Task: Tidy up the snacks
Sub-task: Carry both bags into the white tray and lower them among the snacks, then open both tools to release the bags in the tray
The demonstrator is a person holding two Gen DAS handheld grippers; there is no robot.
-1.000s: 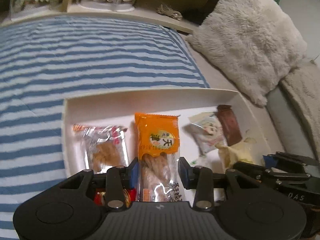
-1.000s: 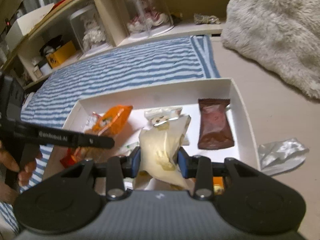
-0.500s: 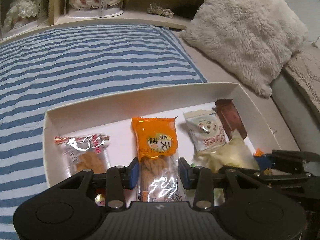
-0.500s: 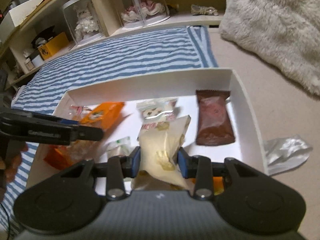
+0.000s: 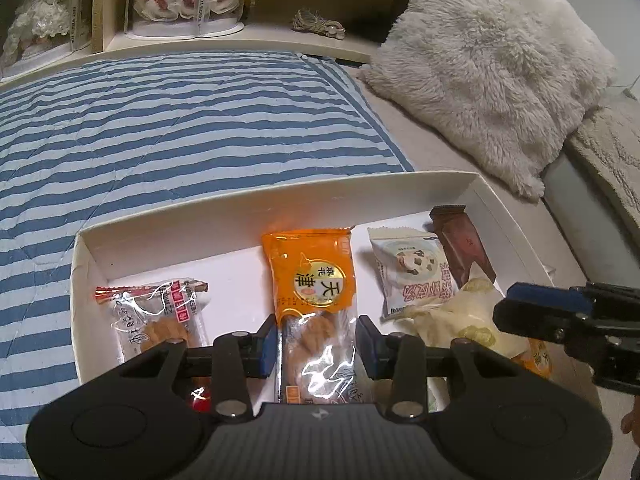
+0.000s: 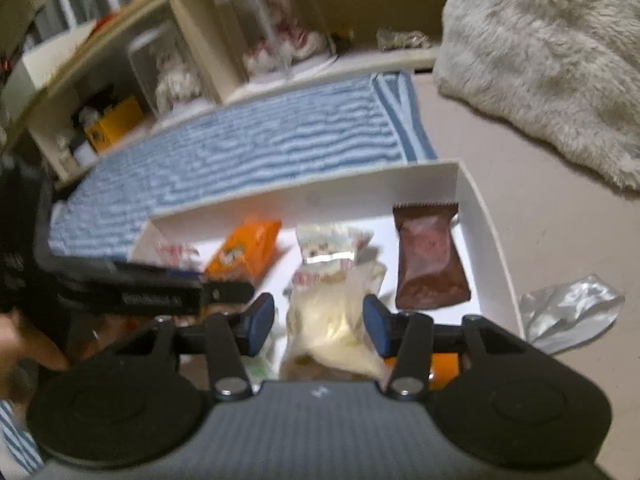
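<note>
A white shallow box (image 5: pixel 256 204) lies on the bed and holds several snack packets. My left gripper (image 5: pixel 316 342) is shut on an orange twisted-snack packet (image 5: pixel 312 276) that lies along the box floor. My right gripper (image 6: pixel 318 324) has opened; a pale yellow packet (image 6: pixel 336 316) lies between its fingers, apart from the pads. In the box I also see a clear-and-red cracker packet (image 5: pixel 156 312), a white cookie packet (image 5: pixel 412 272) and a brown bar (image 6: pixel 430 260). The right gripper shows in the left wrist view (image 5: pixel 560 316).
The box (image 6: pixel 464 184) sits partly on a blue striped blanket (image 5: pixel 160 128). A fluffy white pillow (image 5: pixel 492 68) lies to the right. A crumpled silver wrapper (image 6: pixel 568 312) lies outside the box on the right. A shelf with glass-domed ornaments (image 6: pixel 280 28) runs behind.
The right gripper's fingers have spread apart and no longer squeeze the yellow packet. The left gripper has lowered the orange packet flatter into the box.
</note>
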